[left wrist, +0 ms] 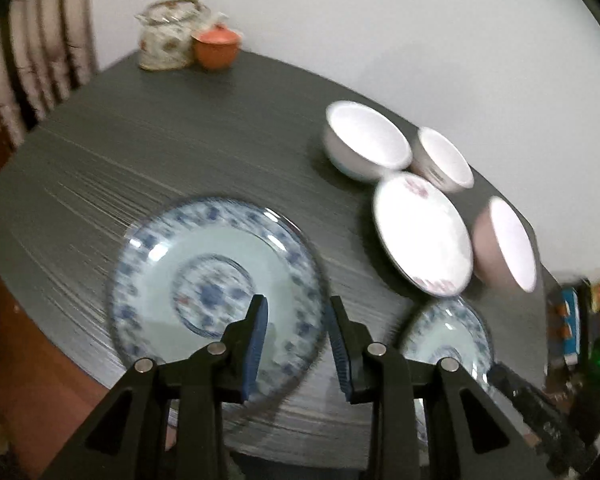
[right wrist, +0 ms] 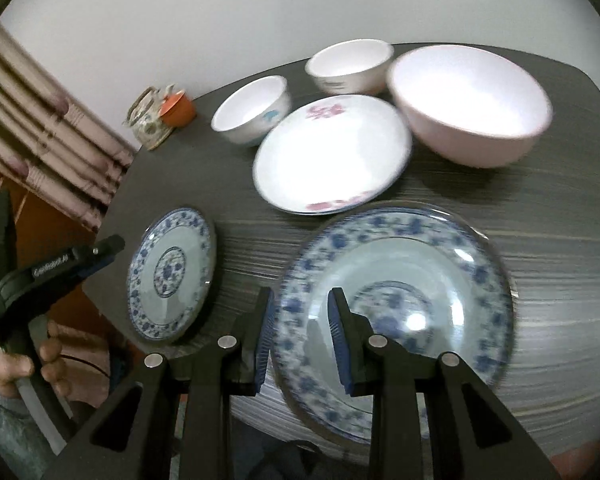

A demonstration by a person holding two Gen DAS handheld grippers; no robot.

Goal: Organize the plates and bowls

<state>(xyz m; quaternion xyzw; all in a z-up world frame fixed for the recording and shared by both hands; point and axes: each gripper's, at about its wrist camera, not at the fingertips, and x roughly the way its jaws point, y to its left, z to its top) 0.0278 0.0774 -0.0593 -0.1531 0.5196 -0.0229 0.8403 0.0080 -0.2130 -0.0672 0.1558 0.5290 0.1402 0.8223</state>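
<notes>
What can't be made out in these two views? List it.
- Left wrist view: the second blue-patterned plate, its lower part hidden behind a finger of the left hand-held gripper.
- Left wrist view: the clutter at the right edge, blurred and cut off by the lens rim.
- Right wrist view: the near rim of the large blue plate, hidden behind the right hand-held gripper.
- Right wrist view: the pattern on the jar, too small.
</notes>
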